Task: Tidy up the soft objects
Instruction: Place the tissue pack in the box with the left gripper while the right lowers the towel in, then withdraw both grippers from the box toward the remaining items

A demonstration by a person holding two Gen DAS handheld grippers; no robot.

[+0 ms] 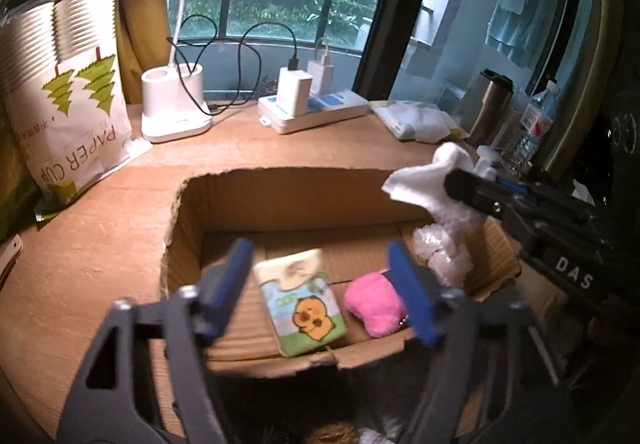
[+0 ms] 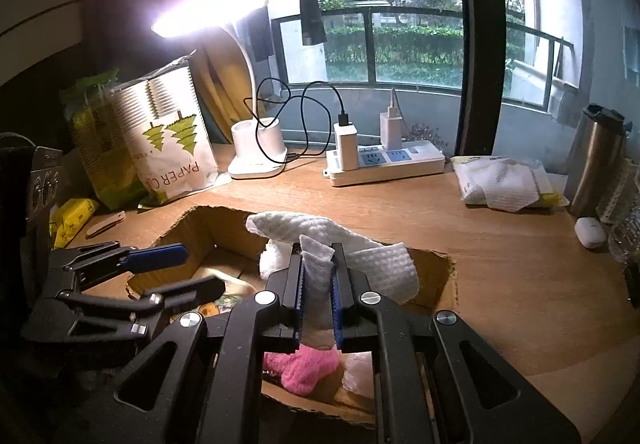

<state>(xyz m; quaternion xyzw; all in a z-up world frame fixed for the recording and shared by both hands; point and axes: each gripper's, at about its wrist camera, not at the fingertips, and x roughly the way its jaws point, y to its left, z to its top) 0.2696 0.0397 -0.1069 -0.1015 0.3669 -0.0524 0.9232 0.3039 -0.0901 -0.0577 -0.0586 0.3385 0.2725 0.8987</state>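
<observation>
An open cardboard box (image 1: 280, 199) sits on the wooden desk. On its floor lie a cartoon-printed soft pouch (image 1: 304, 304), a pink plush (image 1: 374, 304) and a clear crinkled plastic wad (image 1: 436, 248). My left gripper (image 1: 318, 256) hangs open over the box, its blue fingers either side of the pouch and not touching it. My right gripper (image 2: 317, 256) is shut on a white waffle cloth (image 2: 360, 252), which drapes over the box's right part (image 2: 208, 228). The pink plush (image 2: 304, 366) shows below the right fingers. In the left wrist view the cloth (image 1: 420, 179) hangs from the right gripper (image 1: 454, 179).
Behind the box stand a paper-cup bag (image 1: 76, 123), a white lamp base (image 1: 172, 111) with cables, and a power strip (image 1: 316, 111) with chargers. A tissue pack (image 1: 416, 119), a steel thermos (image 1: 490, 103), a water bottle (image 1: 536, 123) and a white earbud case (image 2: 590, 232) sit right.
</observation>
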